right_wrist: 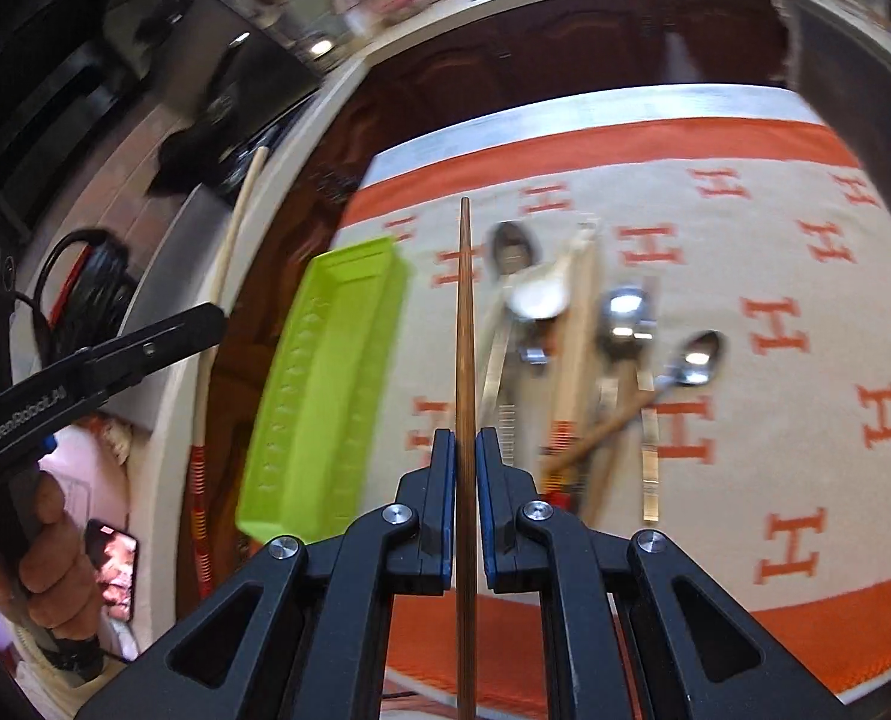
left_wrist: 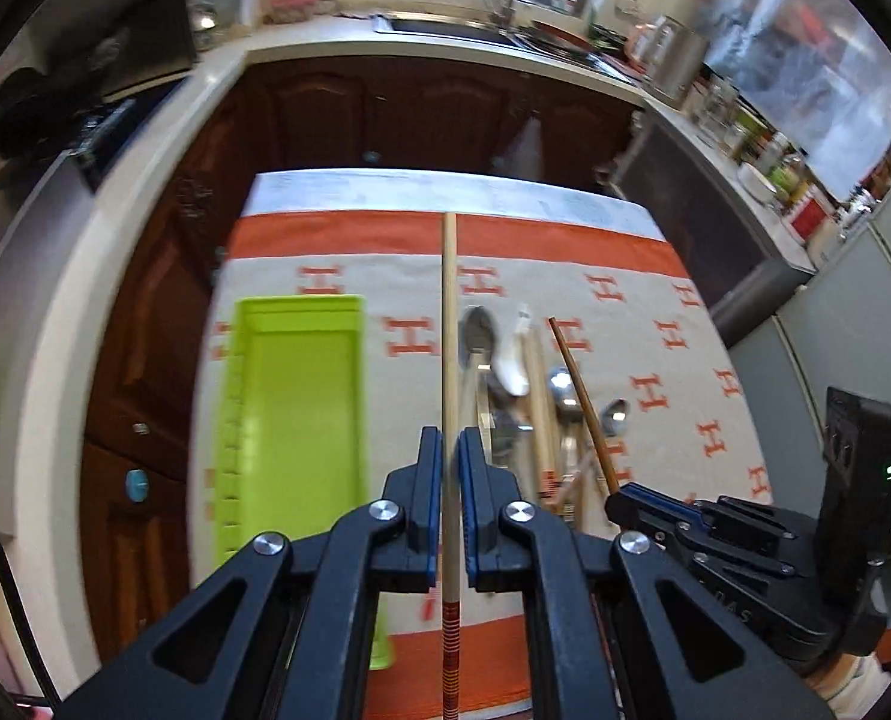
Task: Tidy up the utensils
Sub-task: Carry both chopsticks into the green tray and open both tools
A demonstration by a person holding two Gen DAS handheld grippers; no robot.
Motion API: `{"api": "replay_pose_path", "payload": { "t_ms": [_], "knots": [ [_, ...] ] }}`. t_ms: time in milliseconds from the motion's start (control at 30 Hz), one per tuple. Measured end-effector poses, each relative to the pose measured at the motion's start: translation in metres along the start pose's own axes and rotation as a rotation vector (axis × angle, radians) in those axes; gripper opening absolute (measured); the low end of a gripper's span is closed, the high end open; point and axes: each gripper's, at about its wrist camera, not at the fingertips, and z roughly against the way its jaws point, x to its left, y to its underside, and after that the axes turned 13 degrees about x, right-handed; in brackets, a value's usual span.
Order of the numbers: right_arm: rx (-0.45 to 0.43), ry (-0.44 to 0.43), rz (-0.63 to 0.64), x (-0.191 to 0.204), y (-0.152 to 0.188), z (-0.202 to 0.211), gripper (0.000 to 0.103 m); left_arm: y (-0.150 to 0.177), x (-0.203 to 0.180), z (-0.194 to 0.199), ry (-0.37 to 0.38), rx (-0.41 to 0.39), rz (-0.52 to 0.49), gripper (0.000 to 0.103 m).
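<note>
My left gripper (left_wrist: 450,438) is shut on a pale wooden chopstick (left_wrist: 449,312) with a red-striped end, held above the table and pointing away from me. My right gripper (right_wrist: 465,438) is shut on a dark brown chopstick (right_wrist: 465,300), also lifted. A lime green tray (left_wrist: 301,408) (right_wrist: 325,384) lies empty on the left of the cloth. To its right is a pile of utensils (left_wrist: 523,408) (right_wrist: 571,348): metal spoons, a white ceramic spoon (right_wrist: 541,294) and wooden pieces. Each view shows the other gripper (left_wrist: 625,498) (right_wrist: 199,318) at its edge with its chopstick.
The table wears a beige cloth (right_wrist: 775,240) with orange H marks and orange borders. Dark wooden cabinets (left_wrist: 385,114) and a pale counter with a sink (left_wrist: 445,30) curve around behind it. A person's hand (right_wrist: 55,570) grips the left tool, near a phone (right_wrist: 112,564).
</note>
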Motion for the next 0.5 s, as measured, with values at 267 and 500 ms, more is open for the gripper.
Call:
{"api": "replay_pose_path", "payload": {
  "t_ms": [267,500],
  "knots": [
    [0.085,-0.095,0.057,0.091,-0.034,-0.047,0.007,0.004,0.070,-0.016,-0.175,-0.012,0.083,0.003],
    [0.141,-0.126,-0.054,0.110,-0.064,-0.108,0.007,-0.008,0.096,-0.067,-0.199,0.058,0.087,0.003]
  ]
}}
